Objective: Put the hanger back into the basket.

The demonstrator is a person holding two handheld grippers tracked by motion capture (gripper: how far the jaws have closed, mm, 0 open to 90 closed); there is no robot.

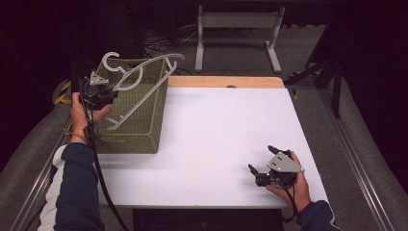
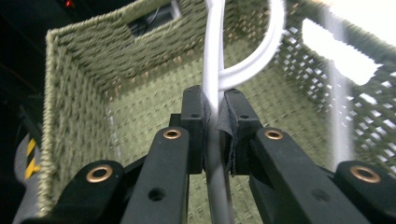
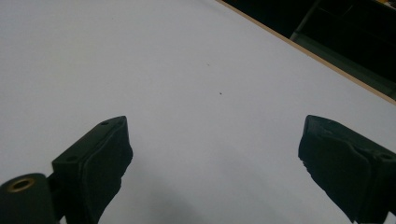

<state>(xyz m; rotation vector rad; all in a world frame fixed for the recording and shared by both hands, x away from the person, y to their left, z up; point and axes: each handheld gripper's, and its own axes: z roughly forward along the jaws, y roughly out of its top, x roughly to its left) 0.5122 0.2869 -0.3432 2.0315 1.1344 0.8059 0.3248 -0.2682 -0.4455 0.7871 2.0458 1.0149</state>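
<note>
High view: my left gripper (image 1: pixel 111 90) sits at the near-left rim of the olive woven basket (image 1: pixel 144 130), its jaws closed on a white plastic hanger (image 1: pixel 139 77). The hanger is tilted, its hook standing above the basket's far-left corner, one long arm reaching over the far rim and the lower bar slanting down inside the basket. My left hand (image 1: pixel 82 115) is just outside the basket's left wall, cable trailing down past my dark sleeve (image 1: pixel 77 187).

The basket stands on the left side of the white table (image 1: pixel 216 130), touching its surface. My right gripper (image 1: pixel 260 166) is well away from the basket, near the table's front-right corner, jaws spread wide with nothing between them, grey plate on top, my right hand (image 1: pixel 298 185) behind it.

Left gripper view: my pads (image 2: pixel 194 121) pinch the hanger's white stem (image 2: pixel 212 70) where the curved branch splits off, just above the basket's woven floor (image 2: pixel 149 130).

Right gripper view: both pads (image 3: pixel 100 158) far apart, bare white tabletop (image 3: pixel 187 84) between them.
</note>
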